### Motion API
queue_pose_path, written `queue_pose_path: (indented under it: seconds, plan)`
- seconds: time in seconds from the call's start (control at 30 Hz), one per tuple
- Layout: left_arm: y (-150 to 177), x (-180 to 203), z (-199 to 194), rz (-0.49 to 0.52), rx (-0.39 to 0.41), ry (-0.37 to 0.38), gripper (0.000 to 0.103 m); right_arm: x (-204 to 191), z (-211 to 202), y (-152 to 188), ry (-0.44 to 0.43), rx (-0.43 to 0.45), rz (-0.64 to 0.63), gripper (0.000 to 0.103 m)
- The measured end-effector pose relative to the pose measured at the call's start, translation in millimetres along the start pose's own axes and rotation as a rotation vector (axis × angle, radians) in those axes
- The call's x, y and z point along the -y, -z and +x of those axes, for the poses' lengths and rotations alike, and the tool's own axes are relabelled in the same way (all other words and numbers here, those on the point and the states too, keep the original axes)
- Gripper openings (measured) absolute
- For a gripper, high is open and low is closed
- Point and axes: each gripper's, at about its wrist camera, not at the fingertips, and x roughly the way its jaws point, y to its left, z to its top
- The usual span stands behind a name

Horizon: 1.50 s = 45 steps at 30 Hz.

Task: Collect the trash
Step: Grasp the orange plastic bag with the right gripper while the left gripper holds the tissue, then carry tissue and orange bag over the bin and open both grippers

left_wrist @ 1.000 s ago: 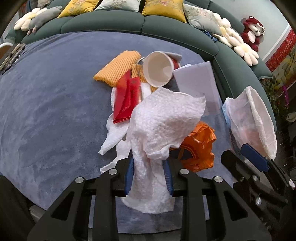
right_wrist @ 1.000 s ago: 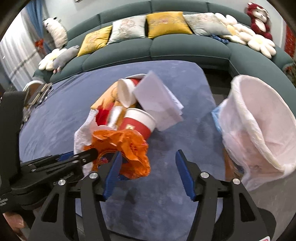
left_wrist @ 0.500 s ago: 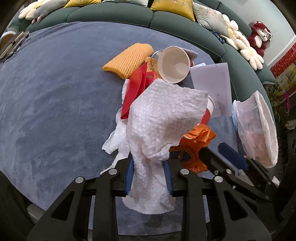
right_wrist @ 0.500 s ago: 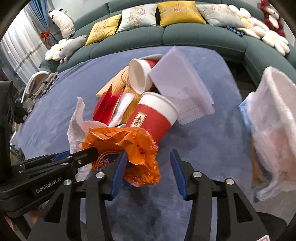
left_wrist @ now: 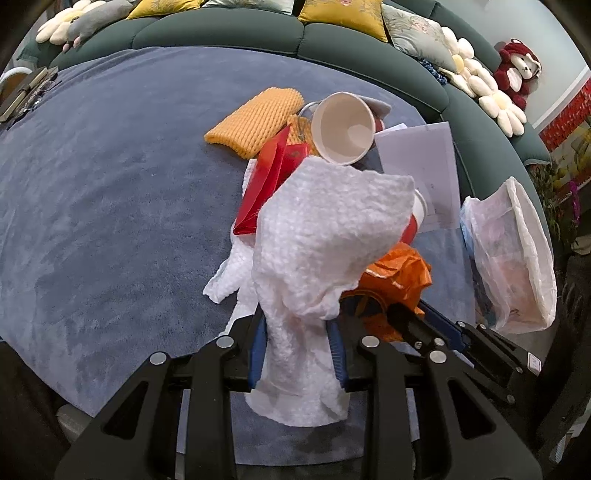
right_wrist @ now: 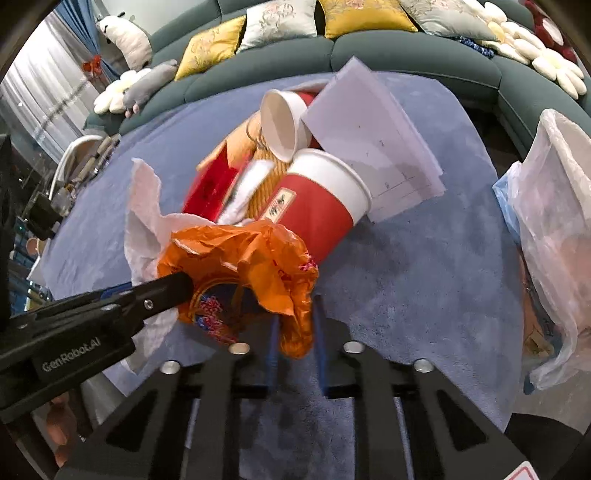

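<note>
My left gripper (left_wrist: pixel 297 345) is shut on a white paper towel (left_wrist: pixel 325 236) and holds it up over the trash pile. My right gripper (right_wrist: pixel 295 332) is shut on a crumpled orange plastic wrapper (right_wrist: pixel 251 258), which also shows in the left wrist view (left_wrist: pixel 399 273). The pile on the blue tablecloth (left_wrist: pixel 110 184) holds a red paper cup (right_wrist: pixel 317 206), a second cup (left_wrist: pixel 343 127) lying open-mouth toward me, a red packet (left_wrist: pixel 266 177), an orange foam net (left_wrist: pixel 255 120) and white paper sheets (left_wrist: pixel 421 166). A white plastic trash bag (left_wrist: pixel 509 258) stands open at the right.
A green curved sofa (left_wrist: pixel 221 29) with yellow and grey cushions wraps the far side of the table. Plush toys sit on it. The trash bag (right_wrist: pixel 554 221) is at the table's right edge. The left gripper's arm (right_wrist: pixel 92 317) crosses the lower left of the right wrist view.
My right gripper moved in to the orange wrapper and closed on it. My left gripper kept its hold on the paper towel and shifted little.
</note>
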Motion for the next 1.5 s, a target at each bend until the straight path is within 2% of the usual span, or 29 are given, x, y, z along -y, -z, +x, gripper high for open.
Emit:
queue_pose_path:
  seconds: [0.17,0.33,0.77,0.97,1.07,1.1,1.13,1.2,1.27,1.33,1.4,1.5]
  plan:
    - [-2.3,6.1,-13.2,0.009,0.027,0.024,0.029,-1.8,-32.9,-3.5,0.019,0.088,0.0,0.011]
    - [-1.5,28.5,-32.6,0.065,0.07,0.055,0.029,5.3,-67.0,-10.5,0.066,0.165,0.025,0.011]
    - [2.4,89.1,-79.5,0.189,0.161,0.142,0.032,48.6,-136.6,-15.5,0.075,0.288,0.127,0.011]
    - [4.0,99.6,-81.9,0.176,0.16,0.145,0.042,64.6,-156.6,-10.8,0.073,0.335,0.163,0.01]
    - [4.8,103.7,-81.8,0.193,0.167,0.122,0.037,69.6,-163.0,-9.2,0.081,0.349,0.163,0.01]
    - [5.3,106.0,-81.7,0.208,0.169,0.112,0.027,70.9,-165.1,-8.0,0.081,0.354,0.164,0.01]
    - [5.4,107.5,-80.5,0.22,0.168,0.104,0.023,72.8,-166.8,-7.7,0.081,0.358,0.166,0.01]
    - [5.4,109.1,-76.5,0.233,0.164,0.072,0.023,74.9,-167.2,-6.8,0.083,0.357,0.17,0.01]
    - [5.3,108.1,-72.0,0.223,0.155,0.055,0.026,77.8,-166.7,-5.5,0.084,0.353,0.172,0.01]
    - [4.9,106.1,-66.1,0.202,0.129,0.054,0.046,76.6,-165.2,-3.2,0.083,0.348,0.174,0.01]
    - [5.7,106.1,-64.0,0.192,0.135,0.054,0.052,77.3,-164.5,-2.0,0.085,0.345,0.173,0.01]
    - [6.6,114.4,-55.7,0.245,0.15,0.027,0.058,76.9,-162.9,-3.3,0.086,0.343,0.177,0.01]
